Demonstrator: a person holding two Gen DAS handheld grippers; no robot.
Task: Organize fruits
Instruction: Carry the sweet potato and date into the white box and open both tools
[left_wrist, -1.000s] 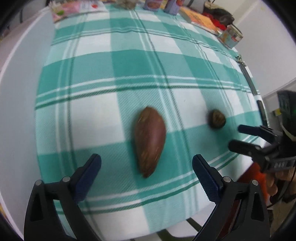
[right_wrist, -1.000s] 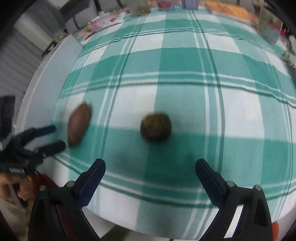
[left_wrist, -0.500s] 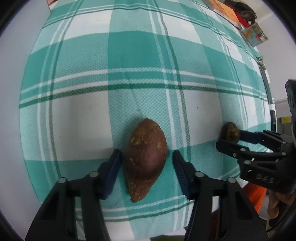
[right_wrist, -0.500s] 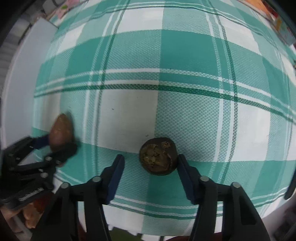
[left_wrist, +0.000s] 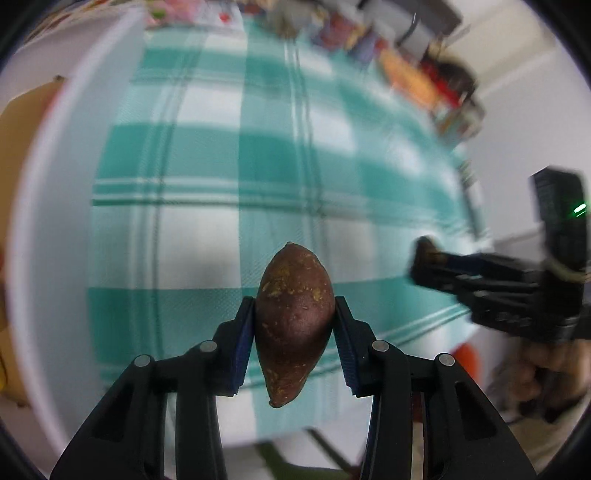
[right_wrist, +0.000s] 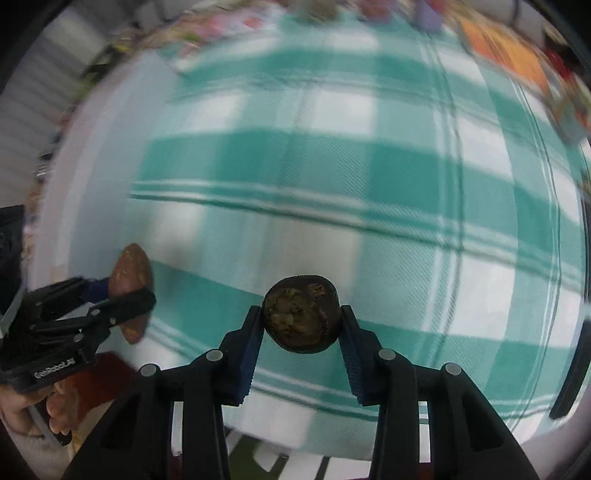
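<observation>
A long reddish-brown fruit (left_wrist: 293, 321), pointed at both ends, hangs above the checked cloth, clamped between the blue pads of my left gripper (left_wrist: 294, 314); its jaws are still closing on it. In the right wrist view a round dark brown fruit (right_wrist: 301, 314) sits between the pads of my right gripper (right_wrist: 301, 319), lifted off the cloth, and these jaws are closing on it too. Each gripper also shows in the other's view: the right gripper (left_wrist: 424, 258) at the right edge, the left gripper (right_wrist: 136, 295) at the left with the long fruit (right_wrist: 131, 273).
The teal-and-white checked tablecloth (left_wrist: 314, 166) covers the table (left_wrist: 55, 221), whose bare white top shows at the left. Blurred boxes and packets (left_wrist: 417, 77) line the far edge. A person's hand (right_wrist: 33, 410) holds the left gripper's handle. The table's front edge lies just below both grippers.
Both grippers dropped over their fruits, shut on them and lifted them off the cloth. The views have pulled back and tilted up, blurring the background.
</observation>
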